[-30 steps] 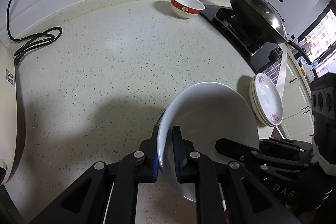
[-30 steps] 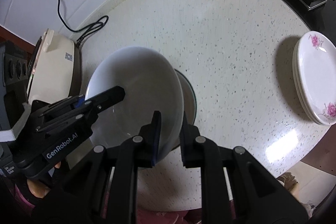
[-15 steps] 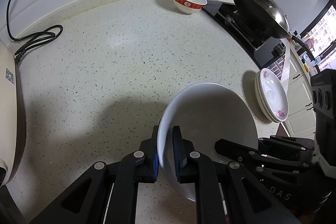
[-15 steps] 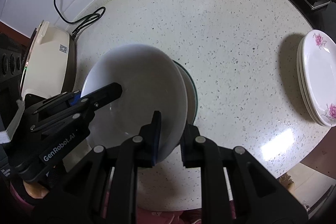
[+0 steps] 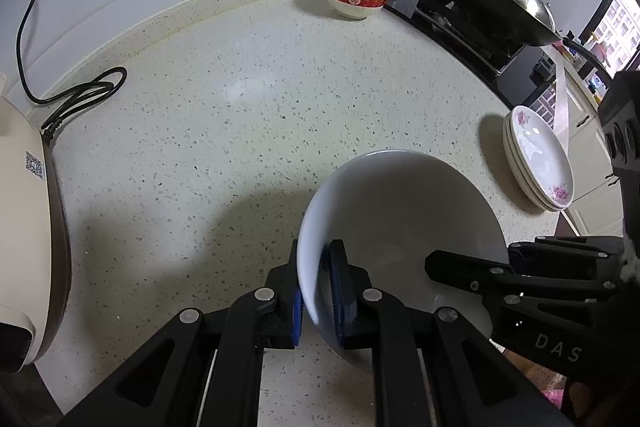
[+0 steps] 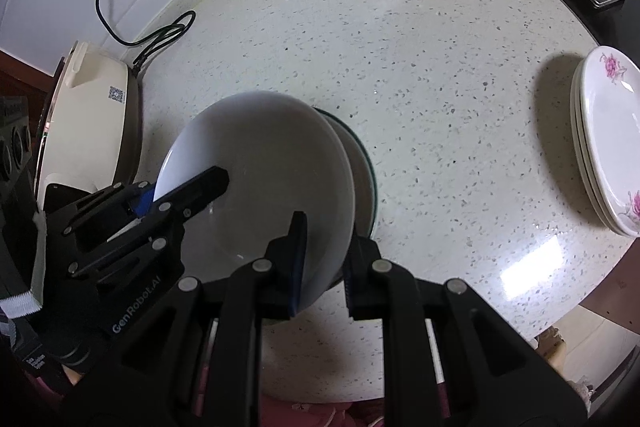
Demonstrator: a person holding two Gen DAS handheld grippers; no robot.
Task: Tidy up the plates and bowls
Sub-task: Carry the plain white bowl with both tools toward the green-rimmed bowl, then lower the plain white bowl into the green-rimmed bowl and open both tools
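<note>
I had the left hand-held gripper (image 5: 316, 283) and right hand-held gripper (image 6: 324, 259) both clamped on the white bowl's (image 6: 260, 167) rim, tilted over a green-rimmed bowl (image 6: 366, 183) on the counter (image 6: 420, 67)

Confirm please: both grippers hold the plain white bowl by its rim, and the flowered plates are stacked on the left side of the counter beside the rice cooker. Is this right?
Not quite. The flowered plates are stacked at the counter's right edge, far from the rice cooker, as the right wrist view shows. The rest holds: the left gripper and right gripper both grip the white bowl by its rim.
</note>
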